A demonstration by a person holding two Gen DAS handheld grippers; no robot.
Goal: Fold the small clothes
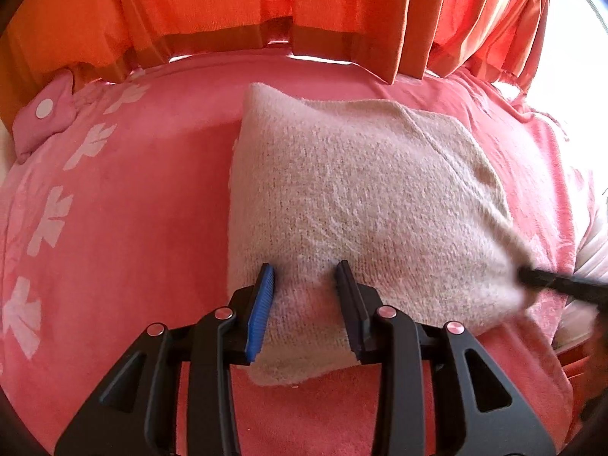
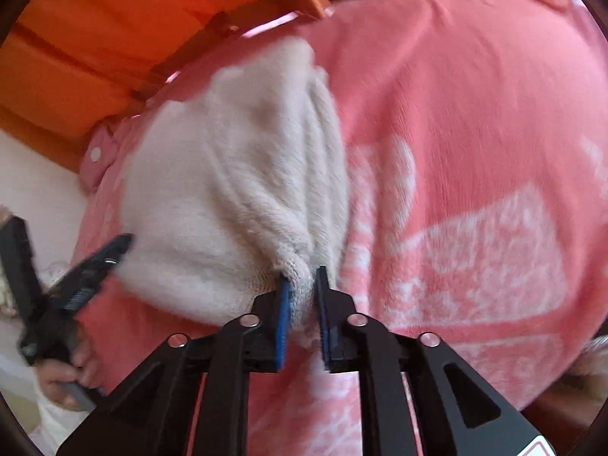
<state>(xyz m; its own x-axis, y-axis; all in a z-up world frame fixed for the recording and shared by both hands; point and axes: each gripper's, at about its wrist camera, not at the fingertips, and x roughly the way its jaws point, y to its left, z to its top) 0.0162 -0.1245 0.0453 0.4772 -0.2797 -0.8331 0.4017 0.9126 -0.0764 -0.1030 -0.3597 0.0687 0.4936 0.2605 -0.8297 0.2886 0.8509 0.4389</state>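
- The cream knit garment (image 1: 361, 205) lies on a pink towel (image 1: 144, 220) with white printed shapes; orange curtains (image 1: 266, 3) hang behind it.
- In your left wrist view the garment looks like a folded, roughly square pad of fuzzy, finely looped knit, with one seam line running diagonally across its right part.
- Its near edge sits between your left tongs (image 1: 304, 277), which are partly closed with both pads pressing into the knit, so they hold that edge.
- Its far left corner stands slightly raised off the towel.
- In your right wrist view the same garment (image 2: 235, 174) is gathered into long ridges that run down and meet at one bunched corner.
- Your right tongs (image 2: 304, 281) are narrow and pinch that bunched corner between the blue pads.
- The right tongs show in the left wrist view as a blurred dark shape at the garment's right corner.
- The left tongs (image 2: 114, 250) show at the left of the right wrist view, touching the garment's other side, with your hand (image 2: 64, 376) below them.
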